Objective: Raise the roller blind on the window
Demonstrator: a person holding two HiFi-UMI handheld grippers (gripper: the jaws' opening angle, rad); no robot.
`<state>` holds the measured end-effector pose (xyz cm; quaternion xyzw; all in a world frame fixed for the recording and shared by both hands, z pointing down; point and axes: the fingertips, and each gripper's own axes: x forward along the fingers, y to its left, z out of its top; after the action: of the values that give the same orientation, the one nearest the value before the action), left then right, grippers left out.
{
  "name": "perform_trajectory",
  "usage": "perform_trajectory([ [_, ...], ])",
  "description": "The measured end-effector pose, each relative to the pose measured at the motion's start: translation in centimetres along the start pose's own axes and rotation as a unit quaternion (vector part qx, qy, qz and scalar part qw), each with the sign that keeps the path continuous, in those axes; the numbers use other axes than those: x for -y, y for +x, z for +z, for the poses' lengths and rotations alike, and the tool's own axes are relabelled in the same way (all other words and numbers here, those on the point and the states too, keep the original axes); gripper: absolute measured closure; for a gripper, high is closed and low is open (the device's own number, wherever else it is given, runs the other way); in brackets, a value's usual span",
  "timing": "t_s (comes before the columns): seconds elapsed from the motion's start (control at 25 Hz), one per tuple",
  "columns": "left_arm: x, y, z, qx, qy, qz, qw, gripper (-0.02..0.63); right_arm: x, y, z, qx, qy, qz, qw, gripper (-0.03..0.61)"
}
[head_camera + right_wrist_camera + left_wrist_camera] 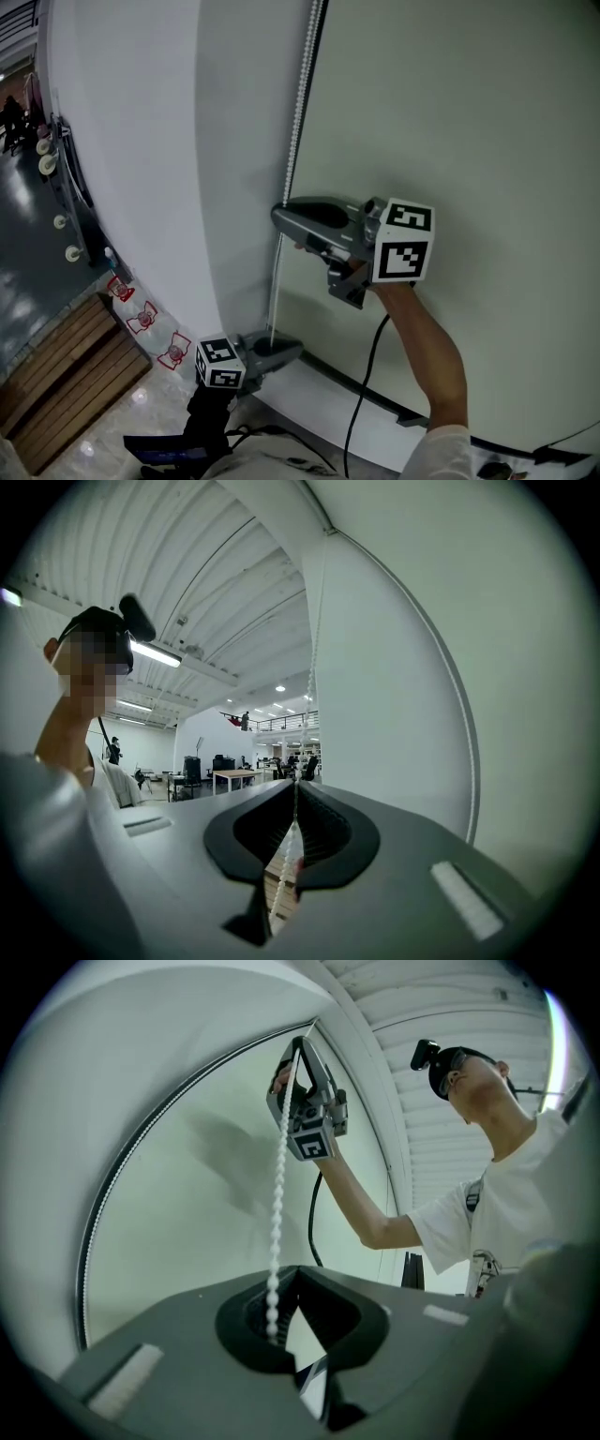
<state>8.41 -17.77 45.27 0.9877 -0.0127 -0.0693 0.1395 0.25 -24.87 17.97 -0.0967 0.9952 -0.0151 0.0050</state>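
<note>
Roller blind (450, 112) looks light; we pull its thin, bumpy bead chain (298, 103), left gripper (286, 350) and right gripper (281, 217) both pinched on it.

Probably an open-plan office: desks (234, 777), a railed mezzanine (281, 723), strip ceiling lights (157, 652).

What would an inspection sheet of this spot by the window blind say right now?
surface: blind hangs down, plain and pale.
job's things: bead chain runs down along the blind's left edge.
clutter: nothing seen.
grippers: right gripper shut on the bead chain, higher up; left gripper shut on it lower down.
cables: black cable hangs from the right gripper.
surroundings: white wall to the left; wooden boards below it.
</note>
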Motion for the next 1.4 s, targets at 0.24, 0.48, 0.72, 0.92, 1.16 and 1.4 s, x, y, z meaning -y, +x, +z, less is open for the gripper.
perform_trajectory([
  [0.24,-0.1,1.2,3.4,0.004,-0.012,0.004,0.9999,0.615,1.0,-0.2,-1.6,-0.027,0.032,0.003,0.999,0.565],
  [0.48,-0.2,0.3,0.6,0.001,-0.008,0.007,0.9999,0.615,-0.5,0.0,-11.0,-0.076,0.053,0.004,0.996,0.565],
  [0.72,-0.3,-0.2,0.2,-0.001,-0.004,0.007,1.0000,0.615,-1.4,-0.5,-15.4,-0.092,0.092,0.015,0.991,0.565],
  [0.92,-0.2,0.1,0.9,-0.001,0.003,0.004,1.0000,0.615,-1.4,-0.8,-13.7,-0.075,0.016,0.012,0.997,0.462],
  [1.16,-0.5,0.3,0.7,0.000,0.001,0.002,1.0000,0.615,1.5,-0.8,-2.9,0.013,-0.021,-0.005,1.000,0.368],
  [1.4,0.6,0.7,3.3,0.004,-0.004,0.000,1.0000,0.615,2.9,-0.1,11.6,0.059,-0.077,-0.014,0.995,0.382],
])
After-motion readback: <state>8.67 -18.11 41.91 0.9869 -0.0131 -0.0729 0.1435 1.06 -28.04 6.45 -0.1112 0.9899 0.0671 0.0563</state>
